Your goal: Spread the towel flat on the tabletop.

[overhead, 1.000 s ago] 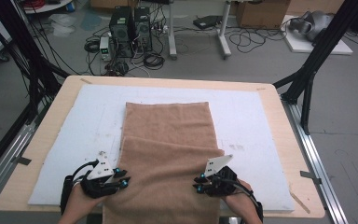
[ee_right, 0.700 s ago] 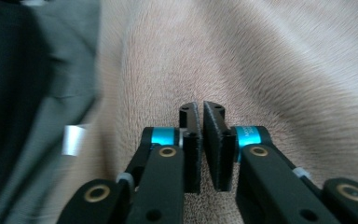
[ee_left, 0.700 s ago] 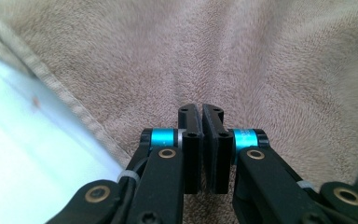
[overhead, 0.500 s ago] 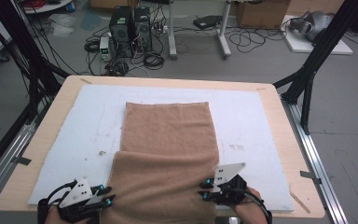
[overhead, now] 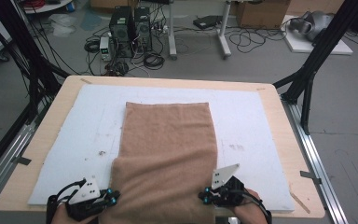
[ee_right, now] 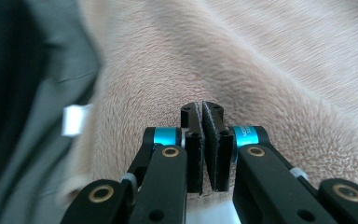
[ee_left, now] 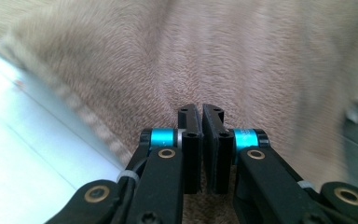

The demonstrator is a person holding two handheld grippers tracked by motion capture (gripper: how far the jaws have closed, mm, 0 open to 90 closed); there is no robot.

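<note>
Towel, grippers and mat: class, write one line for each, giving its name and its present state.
Brown towel: spread along the mat, near end lifted and held at both corners.
Left gripper: shut on the towel's near left corner.
Right gripper: shut on the towel's near right corner.
White mat: flat on the wooden table.

Both hands sat low at the near edge, the left gripper (overhead: 113, 196) and right gripper (overhead: 202, 196) clamped tight, jaws pointing inward toward each other.
</note>
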